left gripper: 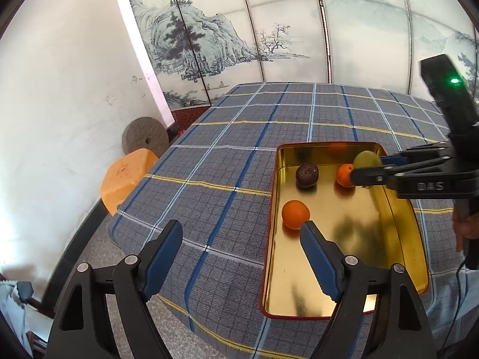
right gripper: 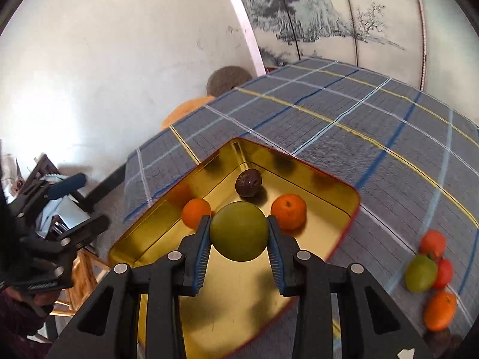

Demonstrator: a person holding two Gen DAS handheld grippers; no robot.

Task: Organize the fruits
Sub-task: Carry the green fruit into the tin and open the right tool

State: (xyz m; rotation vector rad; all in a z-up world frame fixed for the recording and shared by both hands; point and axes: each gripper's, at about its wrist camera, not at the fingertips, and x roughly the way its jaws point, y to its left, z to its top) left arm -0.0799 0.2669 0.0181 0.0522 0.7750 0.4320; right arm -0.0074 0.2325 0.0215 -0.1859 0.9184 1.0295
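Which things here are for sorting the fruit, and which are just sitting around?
For the job:
- gold tray
- green fruit in the right gripper
- two oranges and a dark fruit in the tray
- fruit pile on the cloth
- left gripper, jaws open, empty

Just lying about:
- stone wheel
- orange stool
- painted screen

A white plastered wall [left gripper: 69,95] stands at the left, scuffed in places and washed out by strong light low down, and beside it runs a folding screen [left gripper: 269,30] of pale panels painted with an ink landscape — mountains, pines, a bare tree. The table wears a grey-blue checked cloth [left gripper: 227,161] crossed by blue, white and yellow lines. By the wall sit a round grey millstone [left gripper: 145,135] and an orange stool [left gripper: 127,176] — on a speckled grey floor [left gripper: 98,248].
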